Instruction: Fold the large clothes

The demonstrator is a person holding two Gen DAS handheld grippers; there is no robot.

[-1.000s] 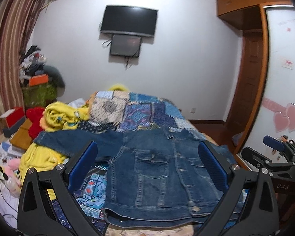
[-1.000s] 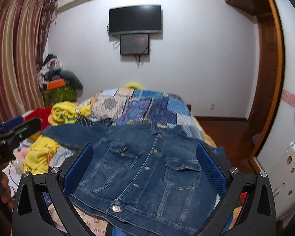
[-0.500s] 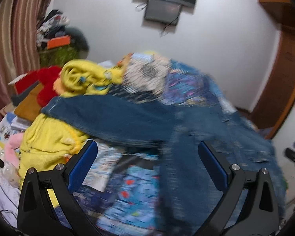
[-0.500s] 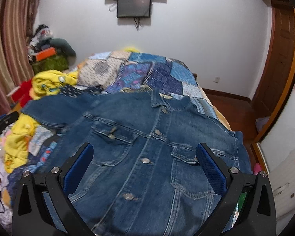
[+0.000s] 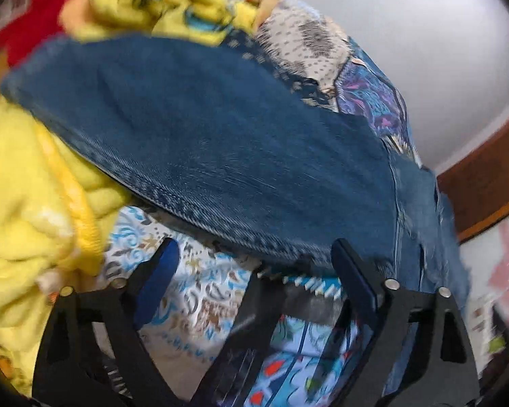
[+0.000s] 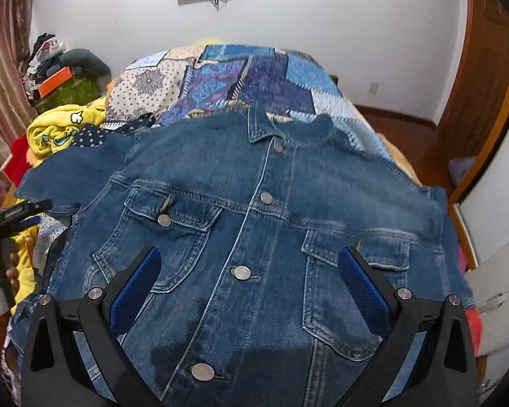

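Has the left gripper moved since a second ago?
Yes. The left gripper has swung left and down toward the denim jacket's sleeve; the wall TV has left its view. Its jaws are closing, nothing between them yet.

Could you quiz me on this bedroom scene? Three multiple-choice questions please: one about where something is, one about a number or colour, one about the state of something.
1. Where does the denim jacket lie?
A. Hung on the door
B. Spread on the patchwork bed cover
C. On the floor

2. How many metal buttons show down the jacket's front opening in the right wrist view?
A. Four
B. One
C. Nine

3. How is the jacket's front?
A. Wide open
B. Turned inside out
C. Buttoned closed, front up

Answers:
1 B: the jacket lies flat on the bed, over the cover.
2 A: four buttons run down the middle; a fifth sits on the chest pocket.
3 C: the two front halves meet along the button line, with the collar and pockets facing up.
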